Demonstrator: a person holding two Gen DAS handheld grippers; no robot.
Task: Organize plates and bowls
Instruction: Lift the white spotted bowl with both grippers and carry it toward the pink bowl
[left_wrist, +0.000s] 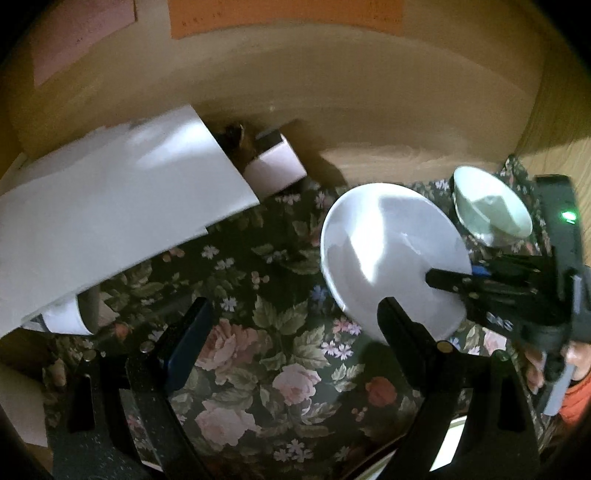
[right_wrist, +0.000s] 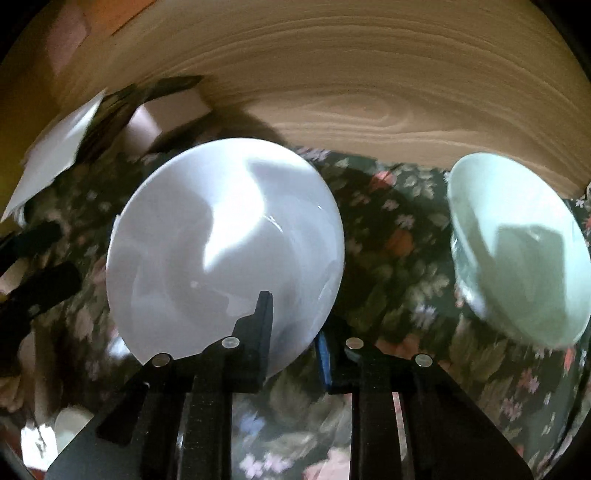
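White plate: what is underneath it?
The white plate, its near rim pinched by the right gripper, is over the dark floral tablecloth. Whether its far edge rests on the cloth cannot be told; the cloth directly below is covered.

Left claw (left_wrist: 291, 325) points steeply downward, its two fingers spread wide with nothing between them; blue pad visible on the inner face of the left finger (left_wrist: 184, 332). Right claw (right_wrist: 291, 325) also angled steeply down, jaws drawn in on the near rim of the white plate (right_wrist: 225, 236), one finger over the top face, the other under the edge. In the left wrist view the right claw enters from the right side, and fingertips of the person's hand (left_wrist: 535, 365) show behind it, gripping its handle.
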